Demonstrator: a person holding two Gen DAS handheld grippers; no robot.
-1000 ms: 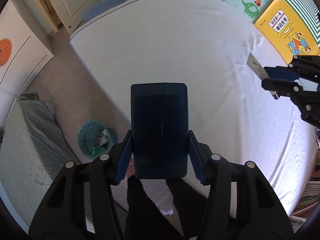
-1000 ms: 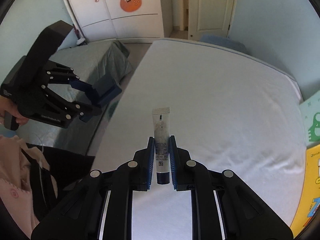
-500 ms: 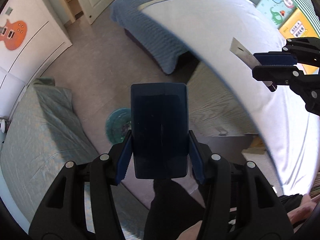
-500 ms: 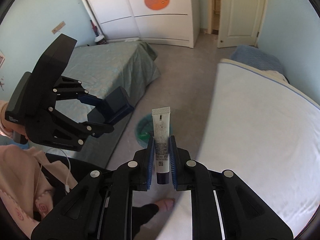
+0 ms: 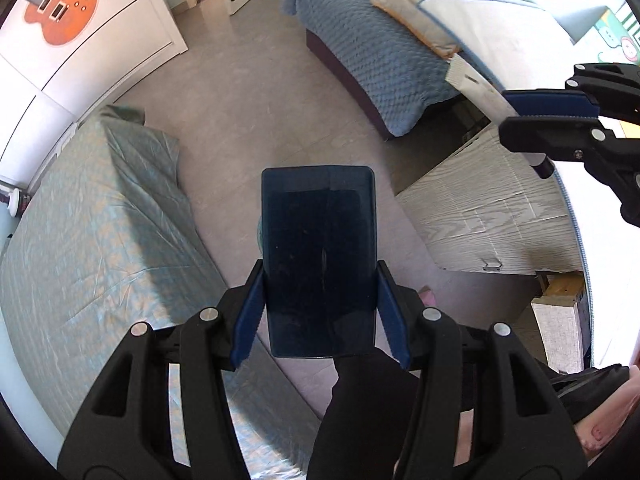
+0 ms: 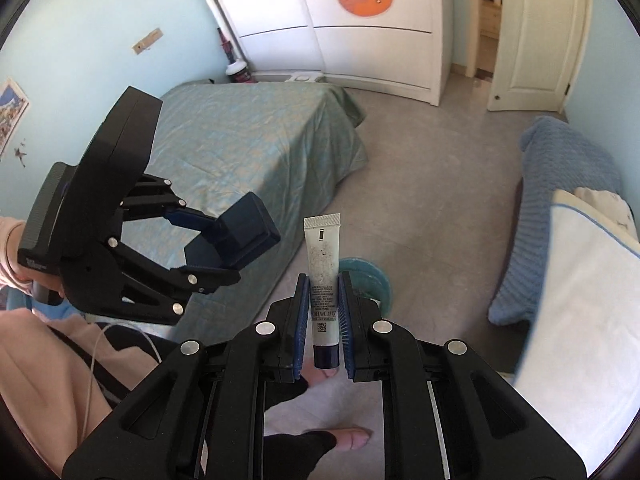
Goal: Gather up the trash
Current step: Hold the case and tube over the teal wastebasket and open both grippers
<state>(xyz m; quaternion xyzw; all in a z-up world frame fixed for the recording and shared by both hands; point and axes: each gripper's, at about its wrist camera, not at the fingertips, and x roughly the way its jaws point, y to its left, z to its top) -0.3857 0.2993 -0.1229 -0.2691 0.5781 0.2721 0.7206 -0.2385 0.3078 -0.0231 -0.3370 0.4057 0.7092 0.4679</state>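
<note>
floor (image 6: 432, 184): grey, bare between the beds
teal bin (image 6: 370, 280): round, on the floor near the green bed's corner, partly hidden
green bed (image 6: 256, 140): patterned green cover hanging to the floor
blue blanket (image 5: 372, 40): draped over the other bed's end
white mattress (image 6: 580, 320): cream pillow (image 5: 412, 20) at its edge, touching the blanket

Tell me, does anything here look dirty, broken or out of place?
The white tube clamped in the right gripper is speckled with dark grime. The left gripper holds a dark blue box that looks intact. Nothing appears spilled or broken.
</note>
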